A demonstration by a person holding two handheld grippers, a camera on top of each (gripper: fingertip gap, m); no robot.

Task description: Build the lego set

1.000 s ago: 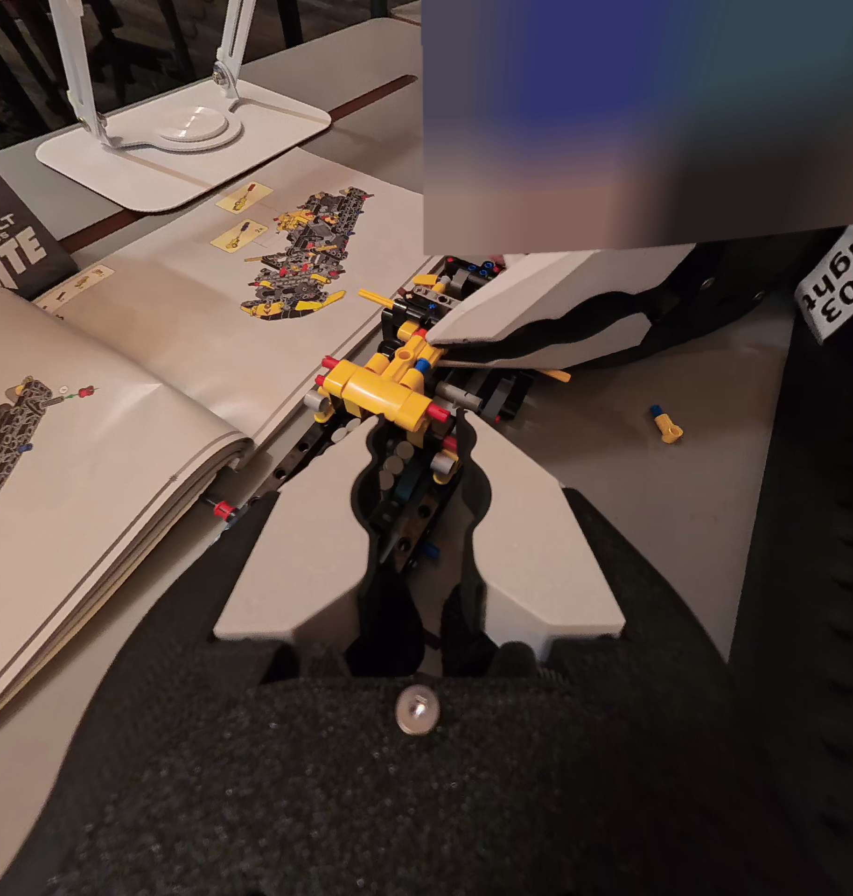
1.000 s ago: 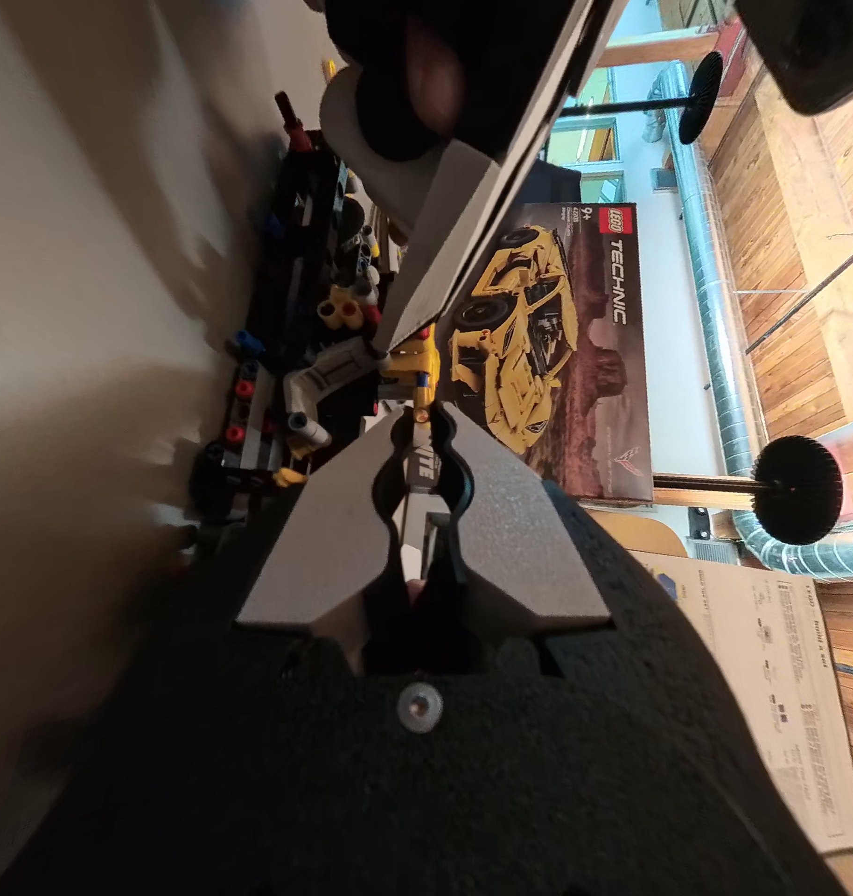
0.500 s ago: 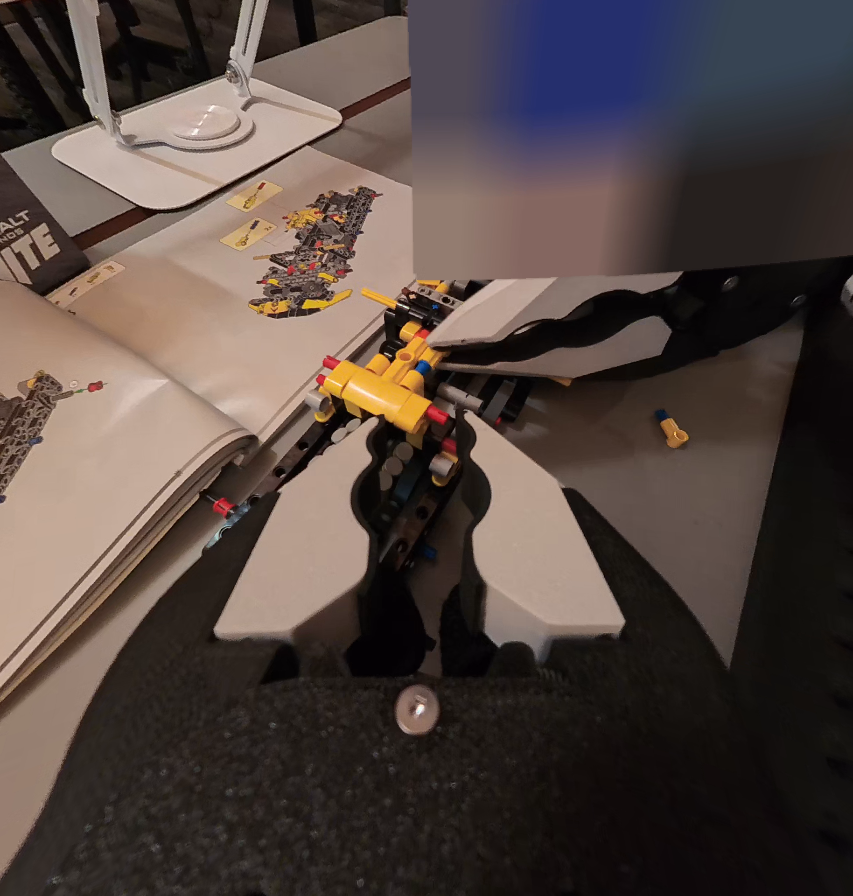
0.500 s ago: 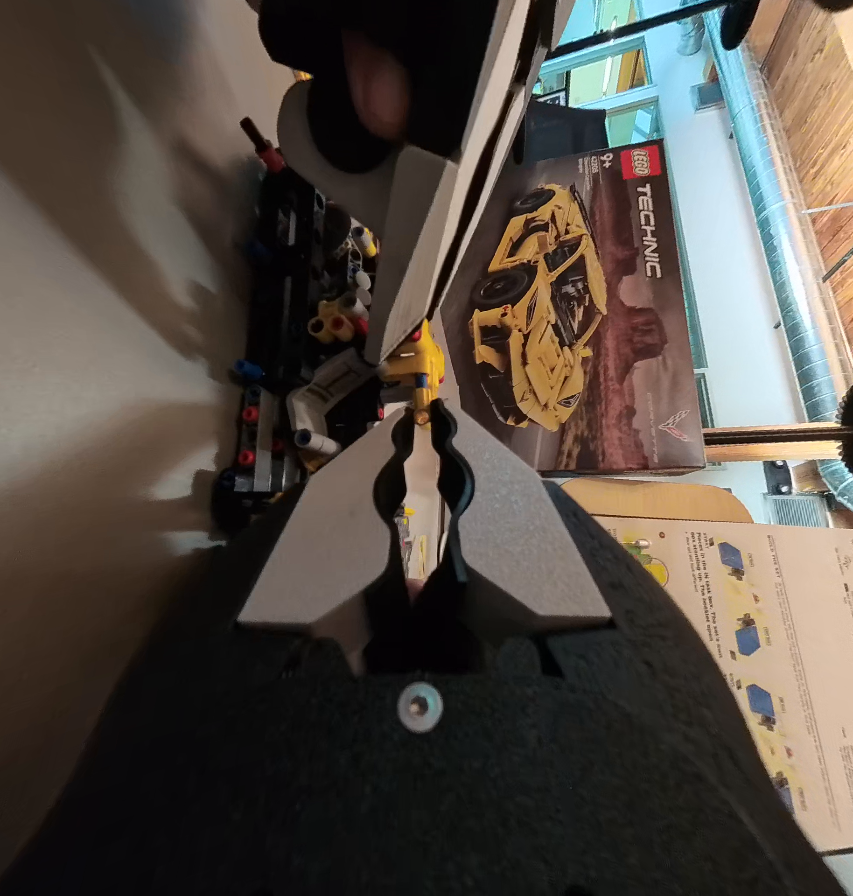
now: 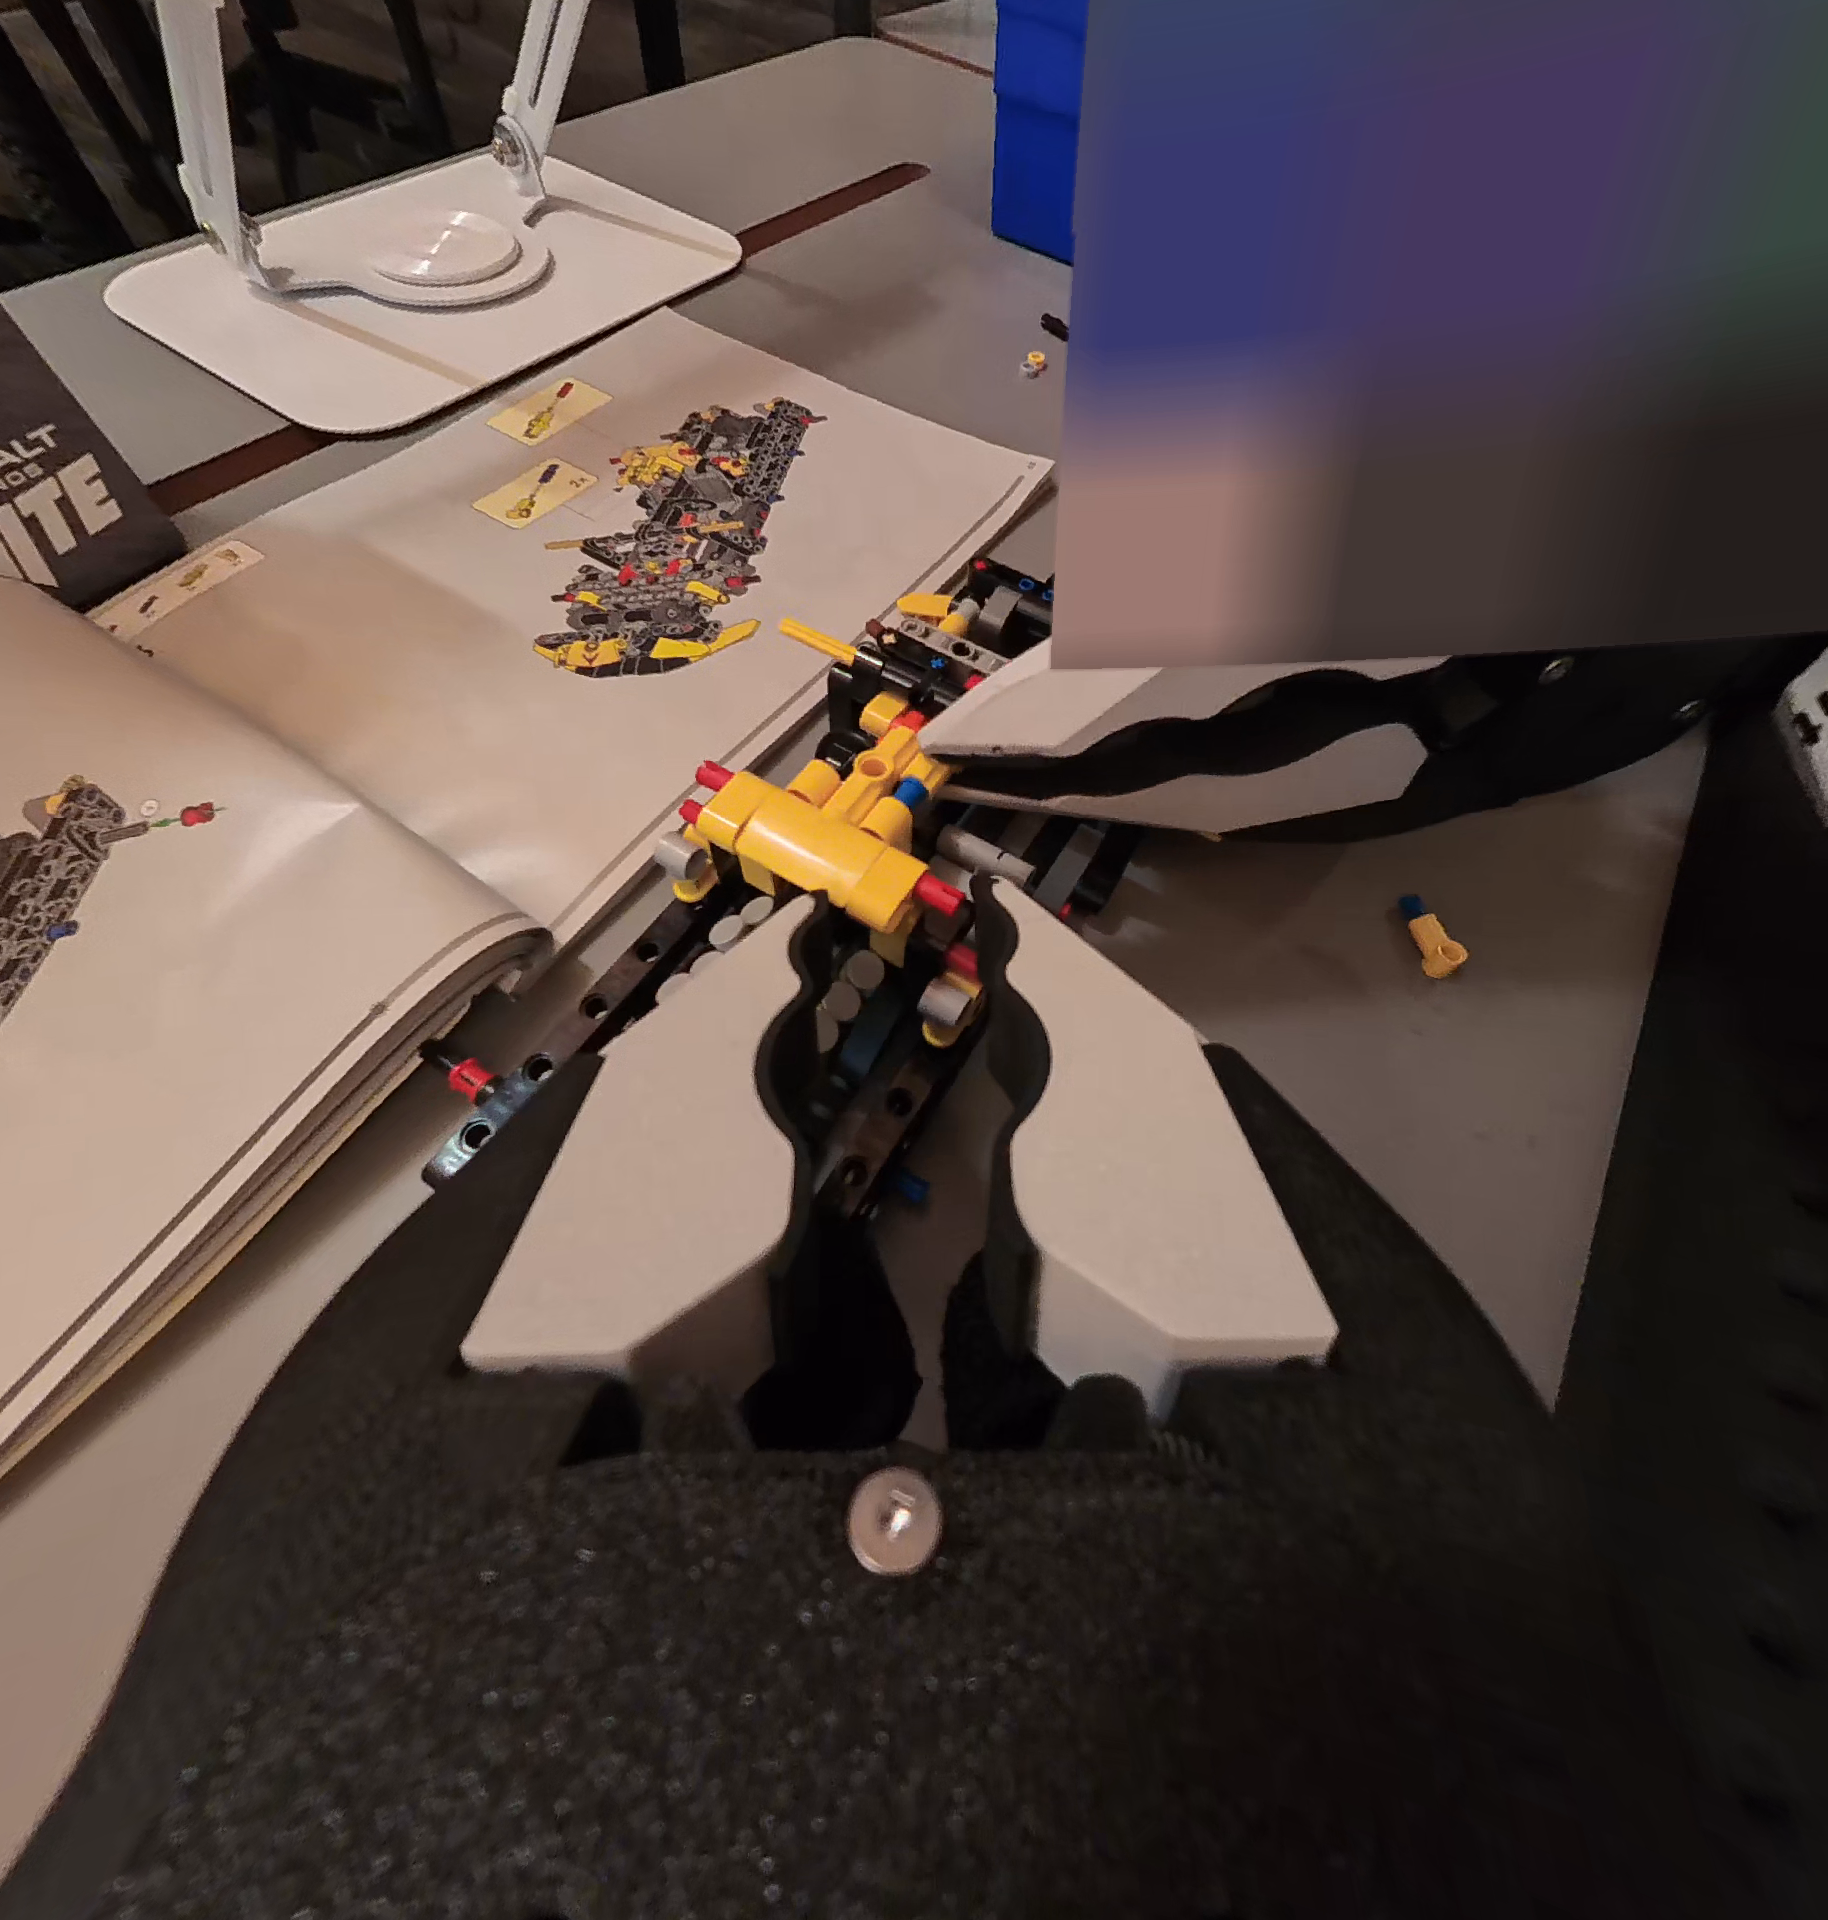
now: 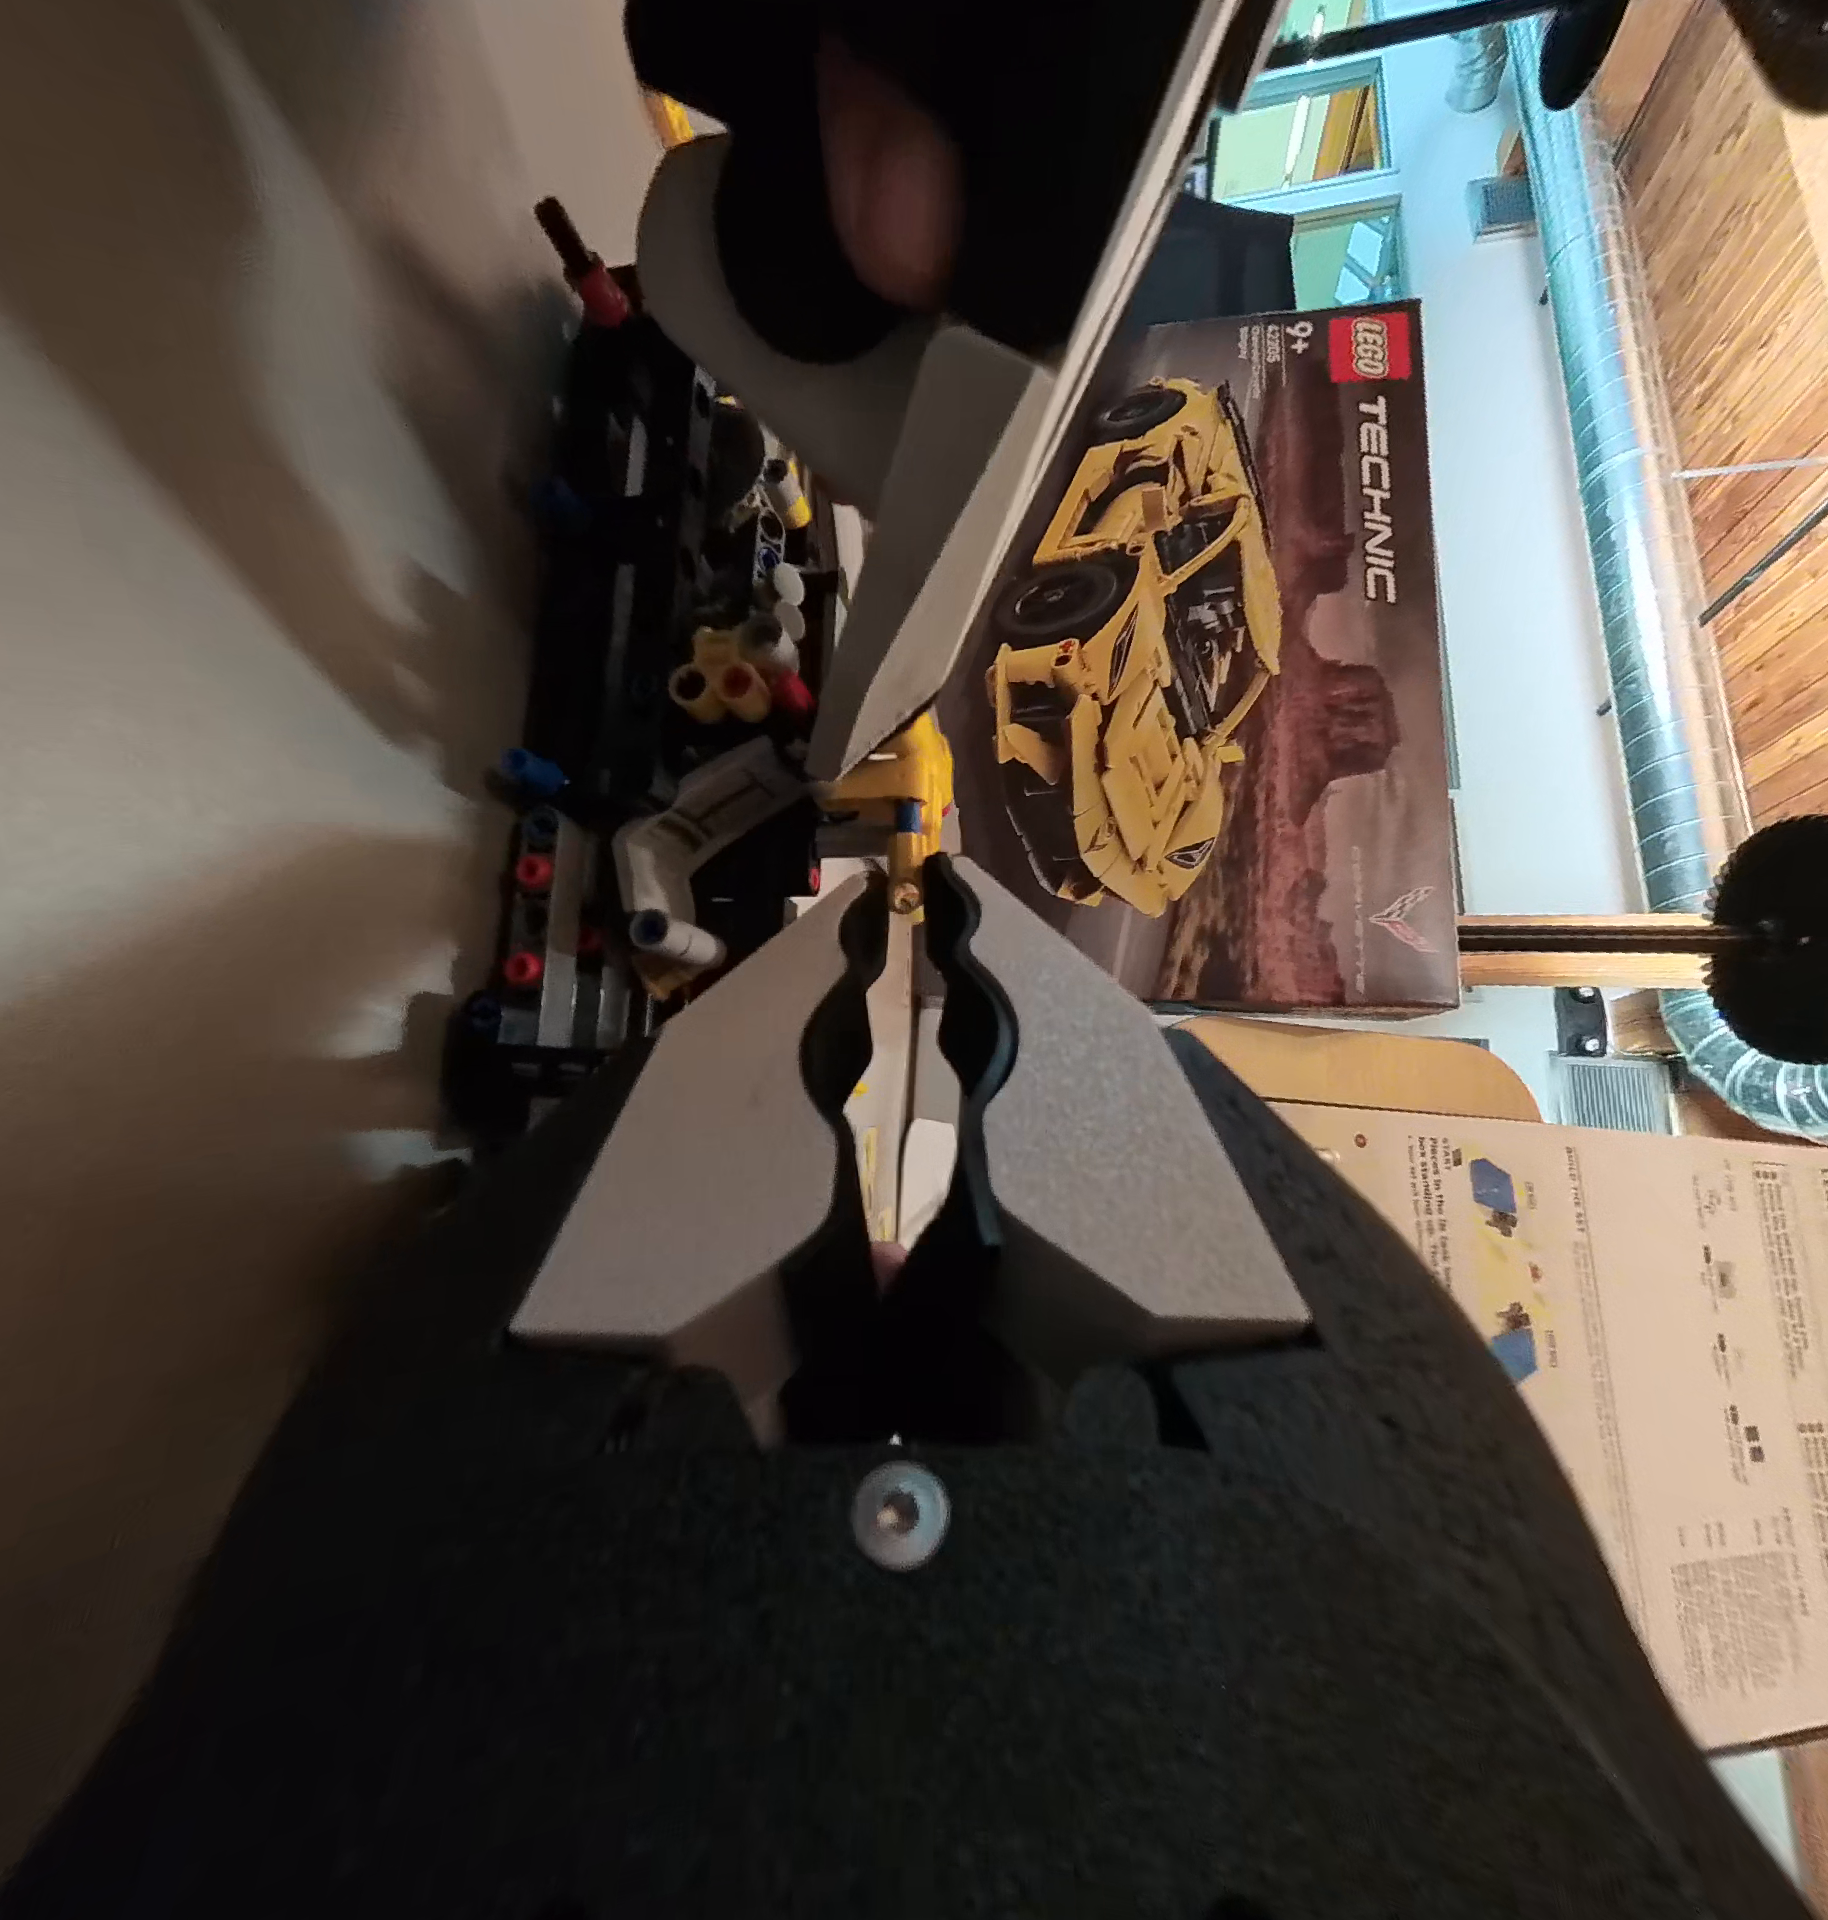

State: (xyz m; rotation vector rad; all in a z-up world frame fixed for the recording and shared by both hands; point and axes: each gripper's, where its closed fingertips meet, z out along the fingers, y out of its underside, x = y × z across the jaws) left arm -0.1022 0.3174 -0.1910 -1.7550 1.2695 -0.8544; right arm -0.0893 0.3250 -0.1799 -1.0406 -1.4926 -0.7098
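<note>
Left hand-held gripper clamps lego chassis btwn fingers; right hand-held gripper pinches its yellow pin.

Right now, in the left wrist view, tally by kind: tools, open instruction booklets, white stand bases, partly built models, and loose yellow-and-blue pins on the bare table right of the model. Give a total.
Tools: 2 (left tool, right tool)
Open instruction booklet: 1
White stand base: 1
Partly built model: 1
Loose yellow-and-blue pin: 1
Total: 6

Black-yellow lego chassis flat on table, partly built.
</note>
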